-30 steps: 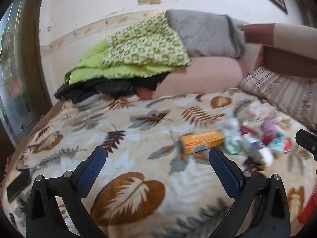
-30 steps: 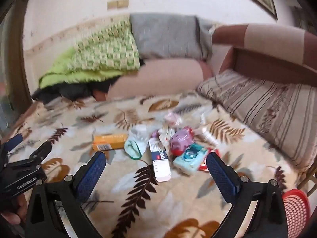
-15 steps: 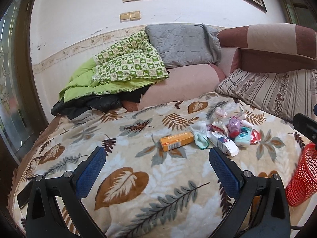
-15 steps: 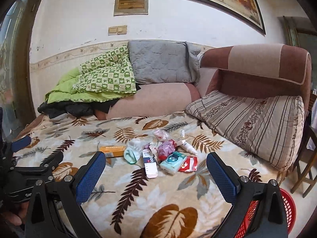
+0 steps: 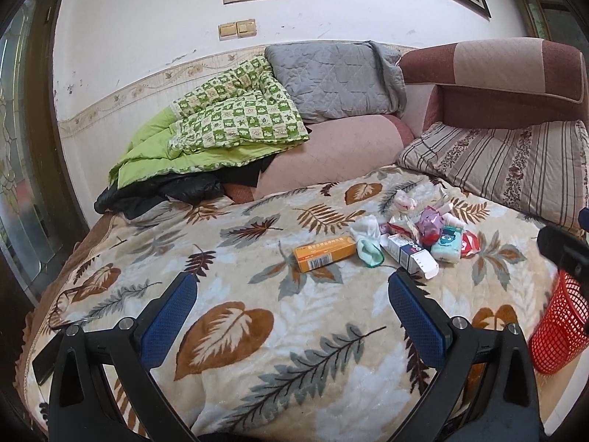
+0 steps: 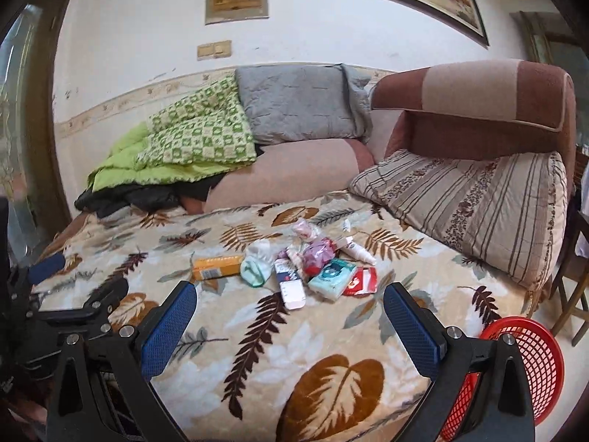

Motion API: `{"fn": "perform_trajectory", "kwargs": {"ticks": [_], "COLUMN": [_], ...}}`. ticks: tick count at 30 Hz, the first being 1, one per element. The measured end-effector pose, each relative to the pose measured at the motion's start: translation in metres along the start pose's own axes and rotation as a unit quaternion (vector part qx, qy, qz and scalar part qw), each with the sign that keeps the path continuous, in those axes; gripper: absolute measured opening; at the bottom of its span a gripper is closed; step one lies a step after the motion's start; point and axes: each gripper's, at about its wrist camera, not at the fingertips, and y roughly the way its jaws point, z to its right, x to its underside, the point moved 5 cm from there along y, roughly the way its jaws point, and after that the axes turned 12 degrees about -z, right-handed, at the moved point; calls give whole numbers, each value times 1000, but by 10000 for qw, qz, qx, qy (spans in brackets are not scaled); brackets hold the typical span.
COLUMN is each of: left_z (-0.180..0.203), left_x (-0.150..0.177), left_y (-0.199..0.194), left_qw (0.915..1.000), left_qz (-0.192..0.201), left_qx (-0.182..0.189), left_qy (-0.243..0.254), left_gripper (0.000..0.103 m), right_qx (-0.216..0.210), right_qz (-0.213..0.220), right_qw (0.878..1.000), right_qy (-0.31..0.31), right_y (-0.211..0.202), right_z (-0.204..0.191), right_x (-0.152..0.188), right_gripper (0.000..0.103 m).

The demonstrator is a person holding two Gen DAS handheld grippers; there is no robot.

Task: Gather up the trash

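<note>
Both tools pulled back from bed; trash pile (image 6: 309, 261) now farther off. Left tool (image 5: 291, 302), right tool (image 6: 287, 309) wide open, empty. I see pile mid-bed, ahead of right tool; basket (image 6: 530, 361) beside it.

You could make out printing but read none of it: the orange box (image 5: 325, 254) carried a barcode and a line of characters too small to read, and the white-and-blue carton (image 5: 408, 254) showed lettering that stayed illegible in both views.
</note>
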Motion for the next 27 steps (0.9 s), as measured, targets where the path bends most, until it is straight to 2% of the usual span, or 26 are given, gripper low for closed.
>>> {"fn": "perform_trajectory", "kwargs": {"ticks": [9, 18, 27], "left_z": [-7, -11, -5], "left_x": [4, 11, 15], "left_y": [-1, 9, 20], "left_qw": [10000, 9998, 9996], "left_qz": [-16, -172, -273], "left_qx": [28, 1, -1], "left_qy": [-35, -134, -84], "left_gripper": [103, 103, 103], "right_qx": [52, -9, 61], "right_qz": [-62, -342, -440], "right_qw": [9999, 9991, 9990], "right_qy": [-151, -241, -36], "right_y": [2, 18, 29], "right_z": [-11, -22, -7], "right_x": [8, 24, 30], "right_gripper": [103, 103, 103]}}
